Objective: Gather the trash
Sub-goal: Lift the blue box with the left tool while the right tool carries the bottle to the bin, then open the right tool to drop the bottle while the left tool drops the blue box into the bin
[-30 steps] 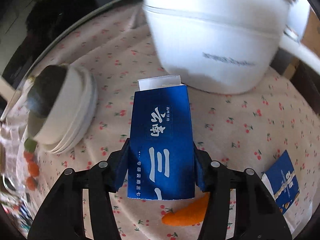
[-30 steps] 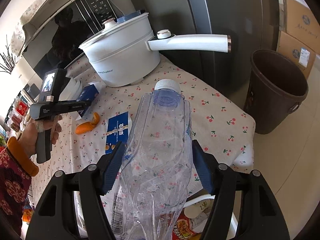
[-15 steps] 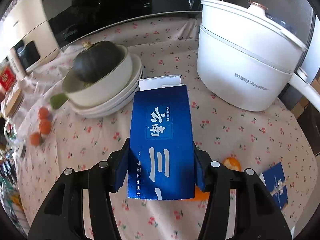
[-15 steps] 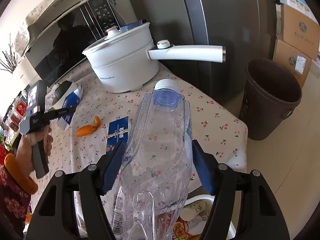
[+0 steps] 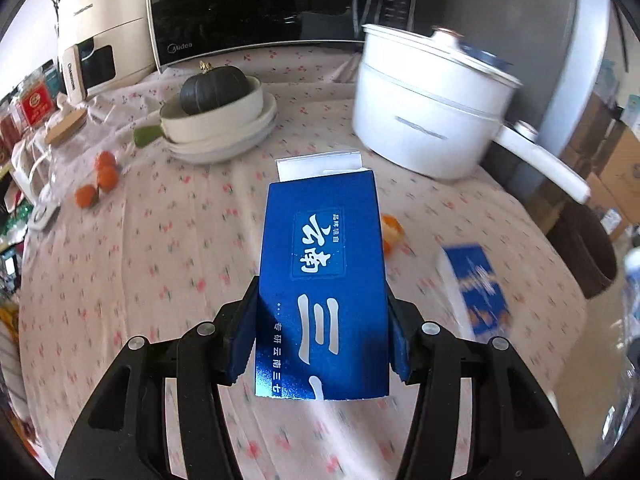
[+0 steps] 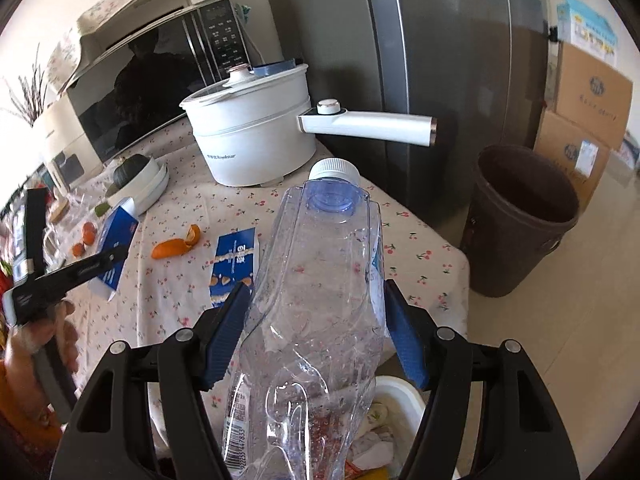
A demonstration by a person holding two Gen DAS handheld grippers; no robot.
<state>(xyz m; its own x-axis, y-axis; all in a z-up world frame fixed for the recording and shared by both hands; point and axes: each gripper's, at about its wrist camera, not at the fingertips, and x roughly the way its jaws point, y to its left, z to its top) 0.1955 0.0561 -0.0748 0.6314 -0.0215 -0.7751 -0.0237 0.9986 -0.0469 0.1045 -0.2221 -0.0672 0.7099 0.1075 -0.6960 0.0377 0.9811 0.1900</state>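
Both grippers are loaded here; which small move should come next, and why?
Probably carry the crushed bottle in the right gripper toward the brown bin beside the table. It is already clamped, the bin stands open, and the left gripper holds the blue box.

Counts: 2 glossy blue card boxes (image 5: 322, 284) (image 6: 236, 264); 1 crushed clear plastic bottle (image 6: 316, 300); approx. 3 small oranges (image 5: 100, 178); 1 white lidded pot (image 6: 256, 136); 1 brown bin (image 6: 520, 220).

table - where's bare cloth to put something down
Bare cloth lies between the oranges and the blue box in the left tool, and at the table corner nearest the brown bin. Crowded: the bowls, pot, and the peel beside the flat packet.
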